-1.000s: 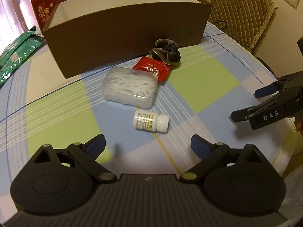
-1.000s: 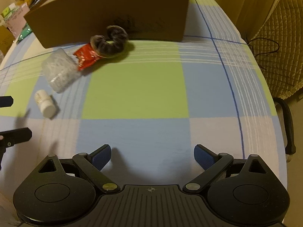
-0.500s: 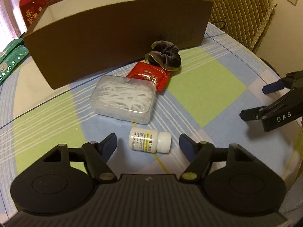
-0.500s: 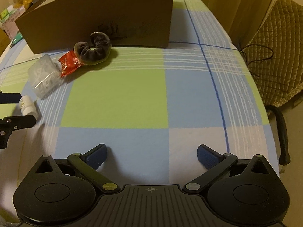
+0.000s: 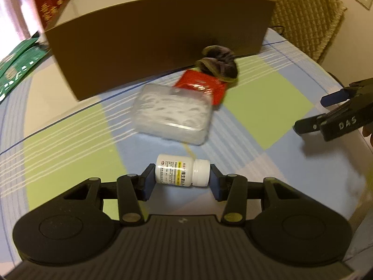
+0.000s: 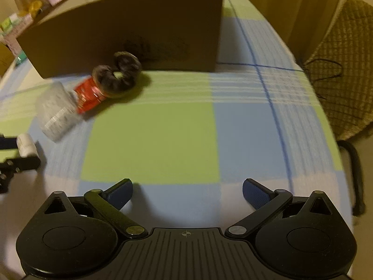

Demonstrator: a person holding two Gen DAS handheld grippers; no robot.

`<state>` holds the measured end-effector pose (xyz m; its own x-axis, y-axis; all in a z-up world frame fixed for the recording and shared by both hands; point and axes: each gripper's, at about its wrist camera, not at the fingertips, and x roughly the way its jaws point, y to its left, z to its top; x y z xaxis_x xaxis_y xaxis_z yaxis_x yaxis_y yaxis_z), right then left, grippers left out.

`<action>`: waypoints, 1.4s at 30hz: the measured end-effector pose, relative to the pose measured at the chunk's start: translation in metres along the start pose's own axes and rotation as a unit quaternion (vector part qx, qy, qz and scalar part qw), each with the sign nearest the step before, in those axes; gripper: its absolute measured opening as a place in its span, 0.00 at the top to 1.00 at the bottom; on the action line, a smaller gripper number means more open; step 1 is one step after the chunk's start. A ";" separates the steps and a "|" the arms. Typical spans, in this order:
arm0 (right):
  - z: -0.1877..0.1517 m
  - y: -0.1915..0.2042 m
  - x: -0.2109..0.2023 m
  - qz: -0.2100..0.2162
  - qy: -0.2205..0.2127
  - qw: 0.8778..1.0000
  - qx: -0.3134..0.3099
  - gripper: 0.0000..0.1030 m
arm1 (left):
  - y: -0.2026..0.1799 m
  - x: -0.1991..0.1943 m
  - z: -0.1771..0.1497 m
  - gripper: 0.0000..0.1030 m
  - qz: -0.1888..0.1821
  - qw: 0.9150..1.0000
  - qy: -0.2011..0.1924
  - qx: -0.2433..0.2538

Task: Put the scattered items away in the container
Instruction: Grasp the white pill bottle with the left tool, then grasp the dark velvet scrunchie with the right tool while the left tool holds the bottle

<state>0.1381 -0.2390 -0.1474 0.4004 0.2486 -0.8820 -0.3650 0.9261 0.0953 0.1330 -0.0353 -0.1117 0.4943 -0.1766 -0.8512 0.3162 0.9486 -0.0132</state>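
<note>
Small white plastic pill bottle (image 5: 182,173) lies crosswise, my left jaws gripping it end-to-end; brown cardboard box (image 5: 158,46) at 12 o'clock, right jaws open.

Table under checked cloth (image 6: 151,140), green, blue and white squares. Directly on it: large brown cardboard box (image 5: 149,53) at far side; dark velvet scrunchie (image 6: 119,74) against box front, overlapping red foil packet (image 5: 202,86); clear plastic case of white picks (image 5: 172,114) touching packet; green packets (image 5: 16,70) at far left edge.
</note>
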 end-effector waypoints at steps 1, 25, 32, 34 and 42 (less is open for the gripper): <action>0.004 0.002 0.000 0.011 -0.007 1.000 0.004 0.00 | 0.004 -0.001 -0.001 0.59 0.004 1.000 0.001 -0.005; 0.087 0.008 0.042 0.129 -0.104 0.978 0.123 0.49 | 0.064 0.004 0.007 0.59 0.040 0.997 0.003 -0.072; 0.079 0.005 0.047 0.096 -0.054 0.989 0.095 0.79 | 0.061 0.007 0.008 0.59 0.031 0.997 -0.001 -0.066; 0.075 -0.001 0.040 0.083 -0.047 0.992 0.084 0.79 | 0.061 0.007 0.008 0.59 0.027 0.997 -0.002 -0.066; 0.049 -0.026 0.014 0.047 -0.032 0.996 0.071 0.80 | 0.041 0.004 0.003 0.59 0.003 0.999 -0.006 -0.042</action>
<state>0.1943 -0.2454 -0.1400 0.4238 0.3499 -0.8354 -0.2826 0.9274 0.2451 0.1501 0.0018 -0.1143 0.5060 -0.1742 -0.8447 0.2455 0.9680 -0.0526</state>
